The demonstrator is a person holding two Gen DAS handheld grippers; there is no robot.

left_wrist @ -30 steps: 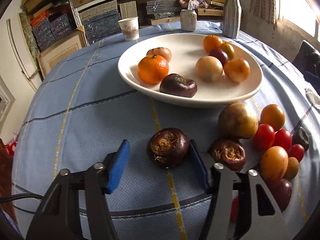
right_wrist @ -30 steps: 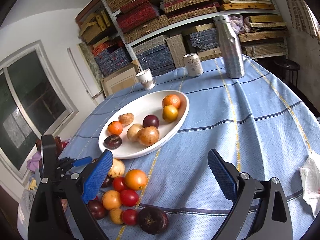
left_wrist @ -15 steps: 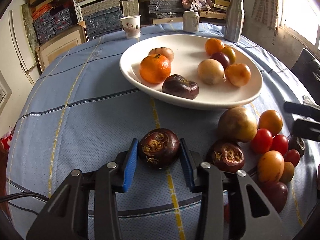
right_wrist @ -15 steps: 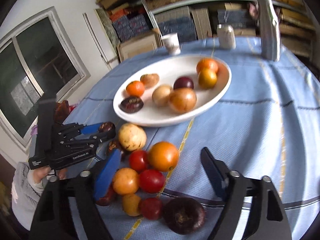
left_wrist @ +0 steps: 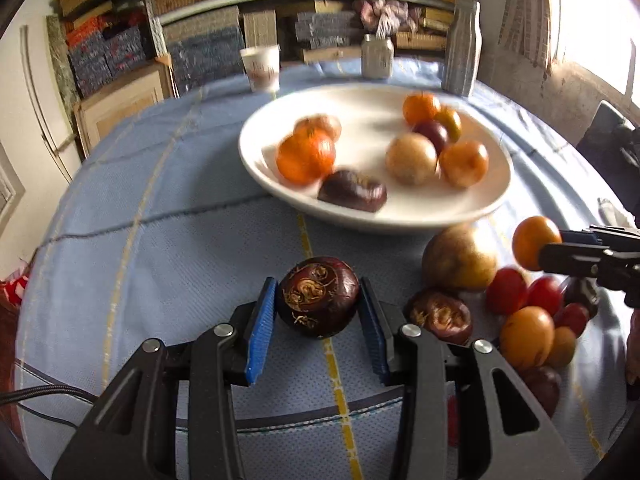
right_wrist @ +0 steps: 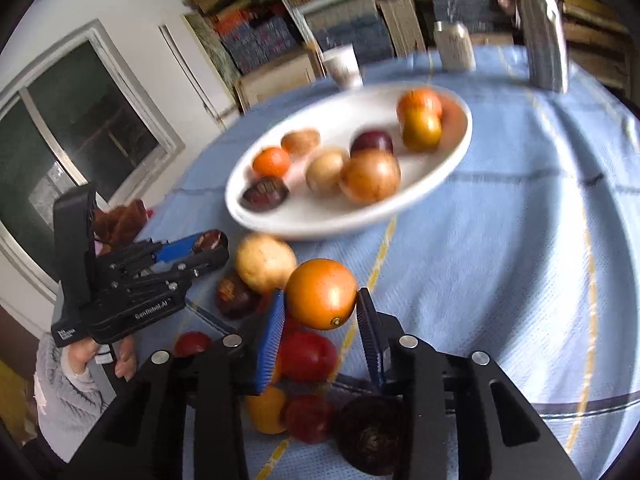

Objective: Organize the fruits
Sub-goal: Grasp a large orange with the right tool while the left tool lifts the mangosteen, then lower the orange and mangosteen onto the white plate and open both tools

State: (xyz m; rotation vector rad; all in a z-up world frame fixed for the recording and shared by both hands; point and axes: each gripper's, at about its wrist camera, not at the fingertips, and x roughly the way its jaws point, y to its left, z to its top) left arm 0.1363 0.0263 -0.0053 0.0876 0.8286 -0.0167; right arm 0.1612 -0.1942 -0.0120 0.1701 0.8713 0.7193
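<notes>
My left gripper (left_wrist: 317, 280) is shut on a dark brown fruit (left_wrist: 318, 304), low over the blue tablecloth in front of the white plate (left_wrist: 400, 224). The right gripper (right_wrist: 321, 294) has its jaws closing, and their blue pads press on an orange fruit (right_wrist: 320, 284) at the edge of a pile of loose fruits. That pile holds a tan round fruit (left_wrist: 460, 258), red tomatoes (left_wrist: 506, 290) and another dark fruit (left_wrist: 440, 316). The plate (right_wrist: 320, 228) carries several orange, tan and dark fruits. The right wrist view shows the left gripper (right_wrist: 208, 248) at the left.
A paper cup (left_wrist: 260, 66), a can (left_wrist: 376, 58) and a tall metal bottle (left_wrist: 460, 50) stand behind the plate at the table's far edge. Shelves of boxes fill the back wall. A person's hand (right_wrist: 100, 356) holds the left gripper's handle.
The left jaws came together on the dark brown fruit. The right gripper dropped toward the fruit pile and its wide jaws closed on the orange fruit.
</notes>
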